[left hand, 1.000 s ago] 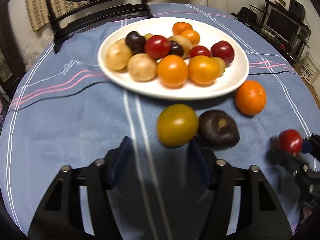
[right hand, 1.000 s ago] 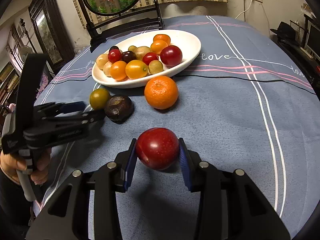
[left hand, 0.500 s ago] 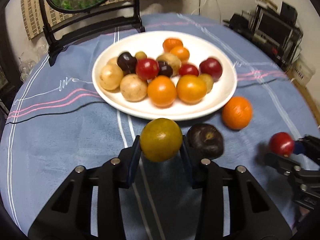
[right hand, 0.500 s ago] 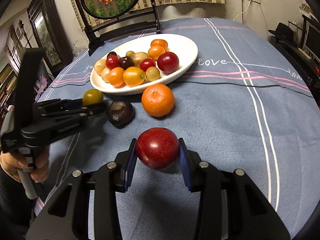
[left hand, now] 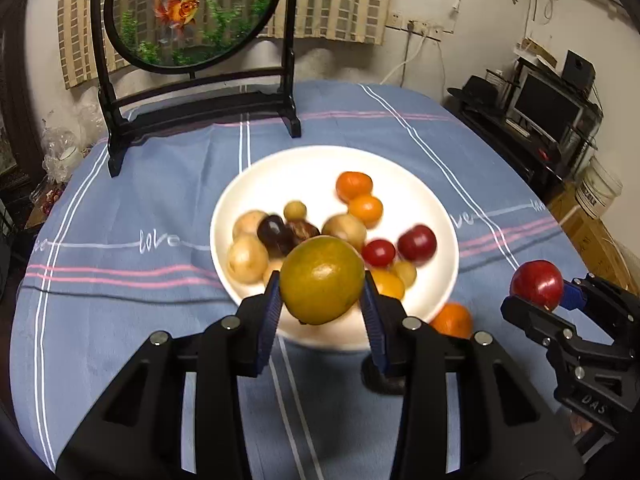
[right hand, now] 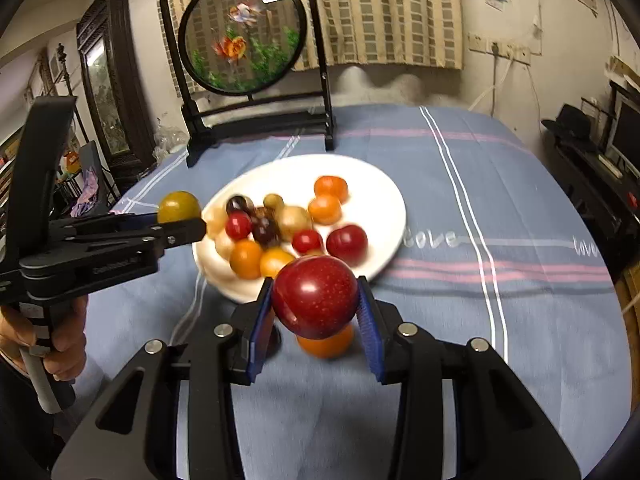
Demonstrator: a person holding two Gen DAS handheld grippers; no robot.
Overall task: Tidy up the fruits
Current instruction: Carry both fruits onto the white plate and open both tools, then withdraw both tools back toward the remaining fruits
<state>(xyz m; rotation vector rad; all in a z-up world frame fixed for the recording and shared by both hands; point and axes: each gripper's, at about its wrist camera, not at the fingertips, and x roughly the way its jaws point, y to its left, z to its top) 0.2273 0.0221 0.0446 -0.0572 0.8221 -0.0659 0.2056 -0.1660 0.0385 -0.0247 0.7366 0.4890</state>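
My left gripper (left hand: 321,302) is shut on a yellow-green fruit (left hand: 322,280) and holds it in the air over the near rim of the white plate (left hand: 312,168). My right gripper (right hand: 316,312) is shut on a red fruit (right hand: 315,297), lifted above the blue cloth just in front of the plate (right hand: 360,172). The plate carries several small fruits, orange, red, dark and pale. An orange (left hand: 453,319) lies on the cloth beside the plate, partly hidden under the red fruit in the right wrist view. The right gripper (left hand: 548,304) with its red fruit (left hand: 537,283) shows at the right in the left wrist view.
A round goldfish screen on a black stand (left hand: 192,12) rises at the table's far side. The blue striped tablecloth (left hand: 120,208) covers the round table. A dark fruit (left hand: 384,380) lies on the cloth behind my left fingers. A hand (right hand: 60,336) grips the left handle.
The left gripper closed on the yellow-green fruit and lifted it off the cloth toward the plate. The right gripper rose with the red fruit toward the plate too.
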